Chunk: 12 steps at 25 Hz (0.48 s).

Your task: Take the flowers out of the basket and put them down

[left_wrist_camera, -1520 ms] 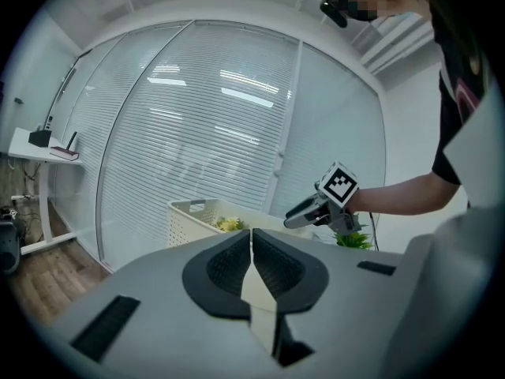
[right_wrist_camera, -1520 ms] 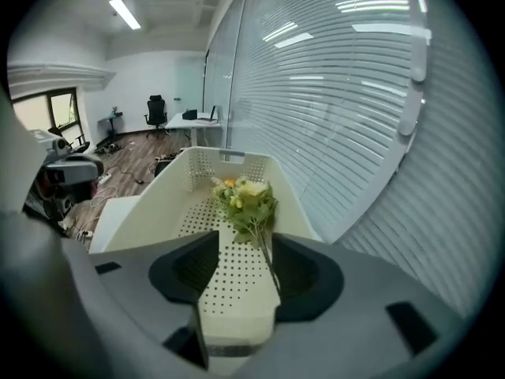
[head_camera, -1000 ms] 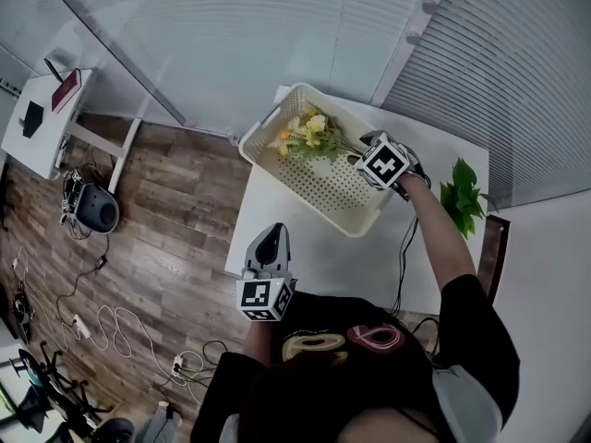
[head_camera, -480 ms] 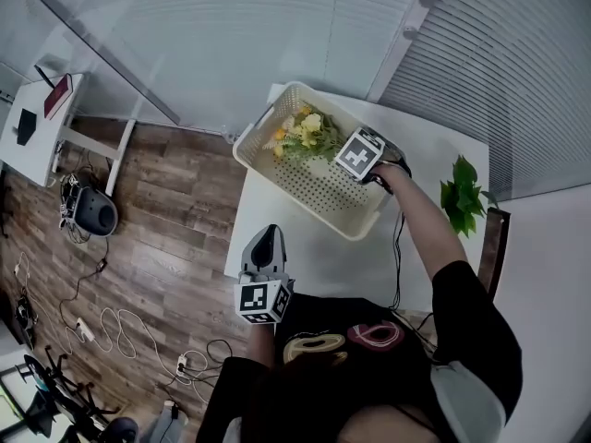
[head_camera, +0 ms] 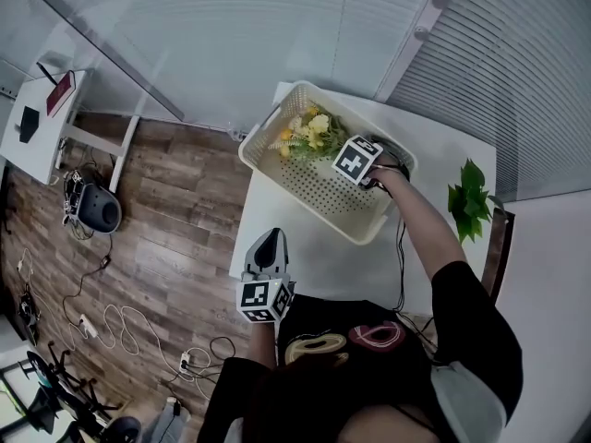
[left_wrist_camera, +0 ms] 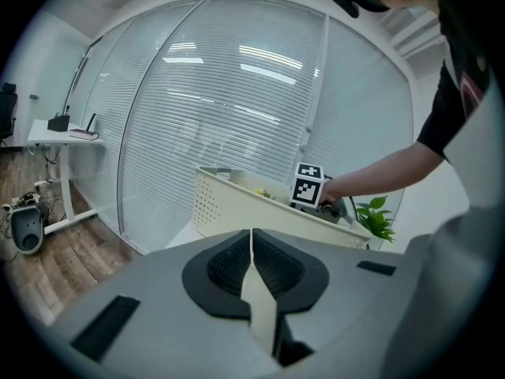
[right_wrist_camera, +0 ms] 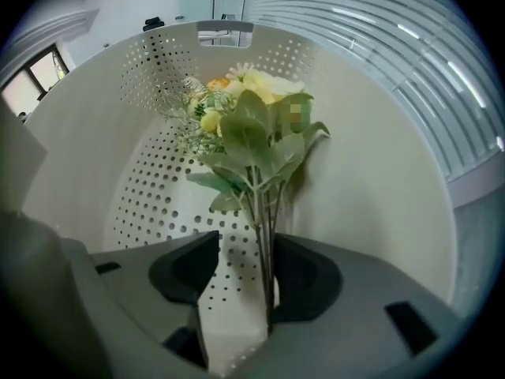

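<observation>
A bunch of yellow flowers (head_camera: 309, 129) with green leaves lies in the far end of a cream perforated basket (head_camera: 251, 149) on the white table (head_camera: 305, 257). My right gripper (head_camera: 351, 160) points steeply down inside the basket. It is open, and the stems (right_wrist_camera: 264, 219) run between its jaws close against the right one. Blooms (right_wrist_camera: 252, 125) rest against the basket wall (right_wrist_camera: 379, 212). My left gripper (head_camera: 269, 240) hangs at the table's near edge, shut and empty (left_wrist_camera: 252, 237). From the left gripper view the basket (left_wrist_camera: 237, 204) stands ahead.
A green leafy plant (head_camera: 469, 201) stands at the table's right edge, beside a brown chair back (head_camera: 496, 238). A black cable (head_camera: 402, 247) crosses the table near my right arm. Left of the table is wood floor with cables and a small white side table (head_camera: 42, 123).
My right gripper has come in from the basket's right rim and sunk into it, tilting steeper over the stems. The left gripper has dropped a little at the table edge.
</observation>
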Available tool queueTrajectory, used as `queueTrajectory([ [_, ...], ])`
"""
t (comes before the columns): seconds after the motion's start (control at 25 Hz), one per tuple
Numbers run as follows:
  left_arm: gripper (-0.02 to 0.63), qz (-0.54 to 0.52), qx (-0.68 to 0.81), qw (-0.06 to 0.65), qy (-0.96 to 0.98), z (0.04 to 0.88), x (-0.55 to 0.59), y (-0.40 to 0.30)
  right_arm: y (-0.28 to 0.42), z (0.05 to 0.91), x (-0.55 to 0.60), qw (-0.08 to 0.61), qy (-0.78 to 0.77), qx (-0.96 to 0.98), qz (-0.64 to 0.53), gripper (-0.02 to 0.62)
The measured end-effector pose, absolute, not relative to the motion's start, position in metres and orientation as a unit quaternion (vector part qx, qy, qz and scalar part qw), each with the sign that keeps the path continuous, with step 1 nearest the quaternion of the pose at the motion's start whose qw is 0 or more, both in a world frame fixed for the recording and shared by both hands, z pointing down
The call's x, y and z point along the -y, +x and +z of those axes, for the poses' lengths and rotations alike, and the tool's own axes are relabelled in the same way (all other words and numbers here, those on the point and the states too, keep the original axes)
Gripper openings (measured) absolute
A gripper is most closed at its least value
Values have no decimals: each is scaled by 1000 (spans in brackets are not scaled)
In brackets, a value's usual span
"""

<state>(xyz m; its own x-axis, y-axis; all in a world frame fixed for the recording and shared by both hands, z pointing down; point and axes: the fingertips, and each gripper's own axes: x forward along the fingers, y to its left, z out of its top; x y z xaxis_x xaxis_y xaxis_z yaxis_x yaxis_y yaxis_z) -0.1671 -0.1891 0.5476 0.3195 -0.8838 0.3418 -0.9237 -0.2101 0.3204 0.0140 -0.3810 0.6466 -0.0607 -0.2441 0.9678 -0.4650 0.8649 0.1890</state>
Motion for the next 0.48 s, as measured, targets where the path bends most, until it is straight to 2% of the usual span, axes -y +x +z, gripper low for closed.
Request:
queueTrajectory([
  [0.12, 23, 45, 587, 239, 772, 548, 190, -170, 14, 651, 383, 641, 248, 721, 88, 201],
  [0.16, 23, 46, 590, 239, 770, 549, 190, -171, 14, 650, 385, 637, 255, 722, 87, 179],
  [0.24, 23, 49, 593, 240, 767, 551, 189, -173, 15, 647, 388, 626, 273, 725, 88, 87],
  [0.32, 23, 49, 595, 240, 766, 552, 187, -175, 16, 644, 390, 619, 284, 727, 86, 43],
  [0.48, 23, 52, 597, 239, 764, 554, 187, -175, 14, 642, 393, 610, 290, 733, 82, 36],
])
